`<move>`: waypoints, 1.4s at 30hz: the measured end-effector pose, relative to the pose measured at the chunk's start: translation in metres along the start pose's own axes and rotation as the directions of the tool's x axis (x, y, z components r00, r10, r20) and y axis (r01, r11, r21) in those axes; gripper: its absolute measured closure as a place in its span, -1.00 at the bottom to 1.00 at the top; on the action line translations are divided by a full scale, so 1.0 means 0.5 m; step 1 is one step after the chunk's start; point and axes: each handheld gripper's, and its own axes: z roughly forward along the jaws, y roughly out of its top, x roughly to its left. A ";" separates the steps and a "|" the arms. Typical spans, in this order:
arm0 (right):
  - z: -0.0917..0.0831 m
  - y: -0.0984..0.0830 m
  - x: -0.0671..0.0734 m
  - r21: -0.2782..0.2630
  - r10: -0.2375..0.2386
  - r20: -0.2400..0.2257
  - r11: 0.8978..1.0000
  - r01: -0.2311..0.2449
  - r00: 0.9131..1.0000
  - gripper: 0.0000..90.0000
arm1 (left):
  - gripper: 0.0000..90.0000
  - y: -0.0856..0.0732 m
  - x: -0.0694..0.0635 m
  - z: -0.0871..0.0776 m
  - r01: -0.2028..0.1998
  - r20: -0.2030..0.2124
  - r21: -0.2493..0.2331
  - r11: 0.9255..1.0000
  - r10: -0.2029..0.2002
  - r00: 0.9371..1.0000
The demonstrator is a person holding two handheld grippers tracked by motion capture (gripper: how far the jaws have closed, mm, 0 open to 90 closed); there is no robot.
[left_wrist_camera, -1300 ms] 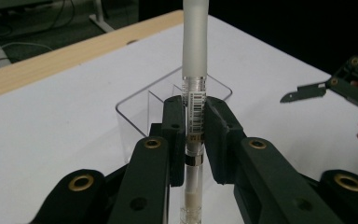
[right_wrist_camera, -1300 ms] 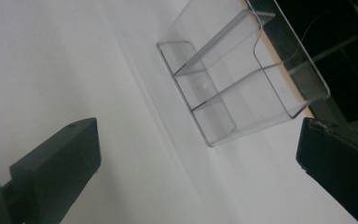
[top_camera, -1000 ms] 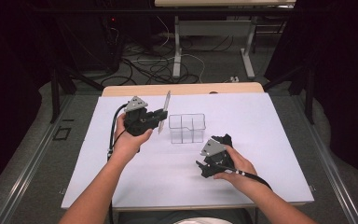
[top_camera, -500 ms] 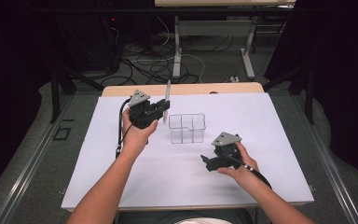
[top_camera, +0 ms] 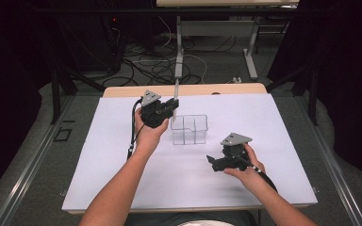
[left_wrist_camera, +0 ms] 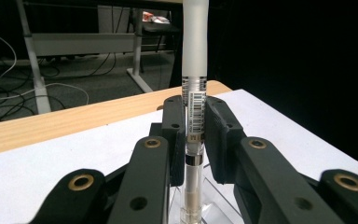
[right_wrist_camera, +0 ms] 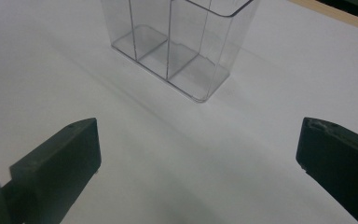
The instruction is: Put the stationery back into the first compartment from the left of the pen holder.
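Observation:
A clear plastic organizer (top_camera: pixel 189 129) with several compartments stands near the middle of the white table cover (top_camera: pixel 122 188). My left gripper (top_camera: pixel 173 107) is shut on a clear pen with a frosted cap (left_wrist_camera: pixel 193 112), held upright. The pen's lower end hangs just over the organizer's left rim (left_wrist_camera: pixel 223 198). In the high view the pen (top_camera: pixel 176 96) rises above the gripper. My right gripper (top_camera: pixel 212 161) stands open low over the cover, to the right of and nearer than the organizer (right_wrist_camera: pixel 177 42); nothing lies between its jaws.
The wooden table edge (top_camera: pixel 193 89) shows beyond the white cover. Desk legs (top_camera: pixel 250 52) and loose cables (top_camera: pixel 146 61) lie on the floor behind. Dark space flanks both sides of the table.
My left gripper has carried the pen toward the far side and to the right, up to the organizer's left rim. My right gripper has shifted right and a little nearer.

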 end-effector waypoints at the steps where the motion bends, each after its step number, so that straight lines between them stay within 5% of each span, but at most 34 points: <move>1: -0.001 -0.001 -0.001 0.005 -0.001 -0.002 1.000 0.001 1.000 -1.00 | 0.77 -0.001 0.000 0.004 0.003 -0.002 0.001 1.000 -0.003 1.000; 11: 0.001 -0.006 -0.007 0.000 0.036 -0.012 0.999 -0.036 0.999 -1.00 | 0.77 -0.025 0.003 0.033 0.011 -0.024 0.050 0.999 -0.010 1.000; 33: 0.008 -0.009 -0.001 0.015 0.030 -0.042 0.999 -0.029 0.999 -1.00 | 0.76 -0.077 0.012 0.051 0.044 -0.022 0.143 0.989 -0.041 0.999; 39: 0.007 -0.010 0.001 0.028 0.029 -0.046 0.999 -0.028 0.999 -1.00 | 0.74 -0.075 0.008 0.046 0.016 -0.006 0.167 0.986 -0.015 1.000; 42: 0.006 -0.009 0.001 0.040 0.027 -0.046 0.999 -0.025 0.999 -1.00 | 0.56 -0.067 0.006 0.035 0.005 -0.003 0.148 0.989 -0.005 1.000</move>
